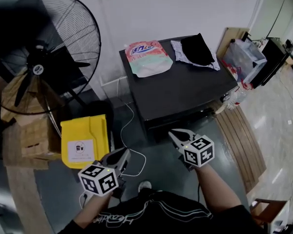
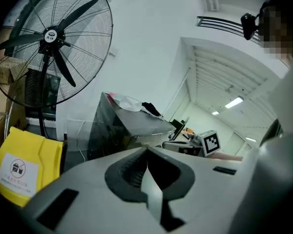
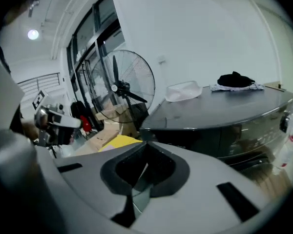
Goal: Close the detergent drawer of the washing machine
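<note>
Two hand-held grippers (image 1: 123, 155) (image 1: 176, 135), jaws together, boxy black washer (image 1: 185, 91)

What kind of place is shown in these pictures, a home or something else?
Probably a workshop or test room rather than a home laundry. A dark washing machine stands by a bare white wall, with a large industrial fan and cardboard boxes beside it.

Bright, even indoor light on the white wall (image 1: 185, 13), dimmer over the dark floor (image 1: 161, 150). Heavy fisheye bending and black corners in both gripper views. Glowing strip lights (image 2: 233, 102) at right, a round lamp (image 3: 33, 34) flaring top left. Pale sheen across the washing machine (image 3: 224, 106) top. Soft and out of focus close to the lens, left gripper (image 2: 147, 151) and right gripper (image 3: 146, 146).
</note>
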